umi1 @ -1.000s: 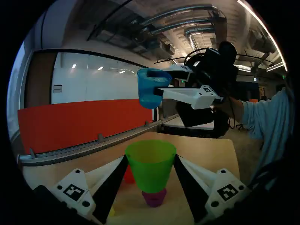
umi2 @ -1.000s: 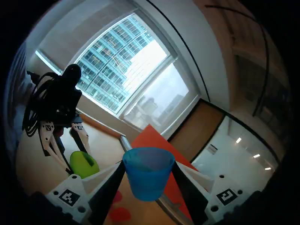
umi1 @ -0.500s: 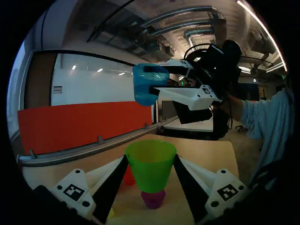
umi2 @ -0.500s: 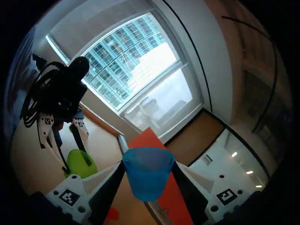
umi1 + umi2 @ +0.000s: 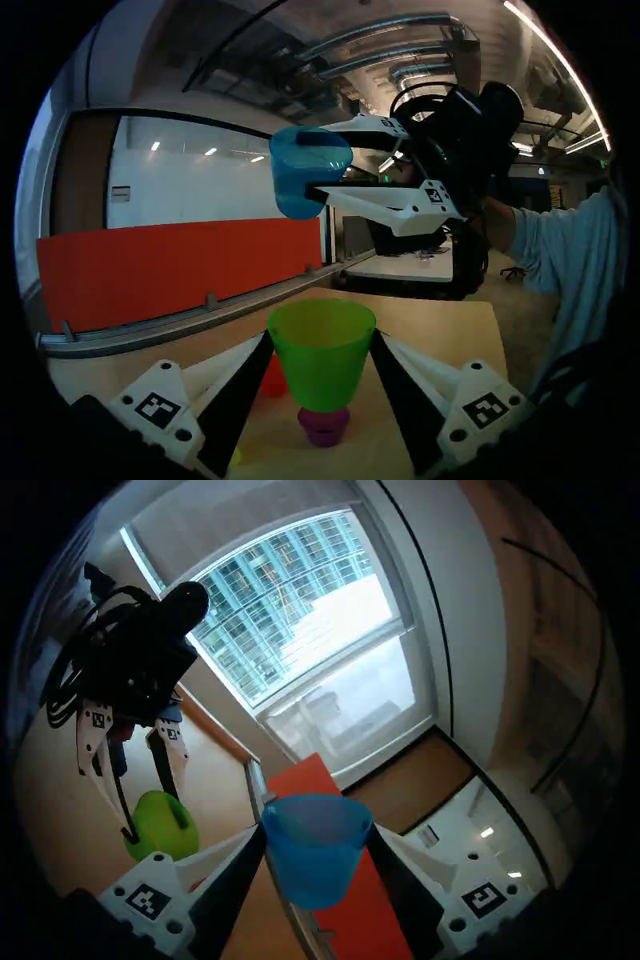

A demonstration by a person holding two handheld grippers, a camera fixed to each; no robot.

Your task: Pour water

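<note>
Left gripper view: my left gripper [image 5: 320,356] is closed on the green cup [image 5: 322,376], both fingers against its sides, over the table [image 5: 448,328]. My right gripper [image 5: 312,164] is high beyond it, clamping the blue cup [image 5: 298,180].

Right gripper view: blue cup pinched between both fingers; green cup lower left, well apart.

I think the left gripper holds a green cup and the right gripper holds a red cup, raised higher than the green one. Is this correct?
Not quite. The right gripper holds a blue cup, not a red one; the right gripper view shows it between the jaws. The left gripper does hold the green cup, lower down.
</note>
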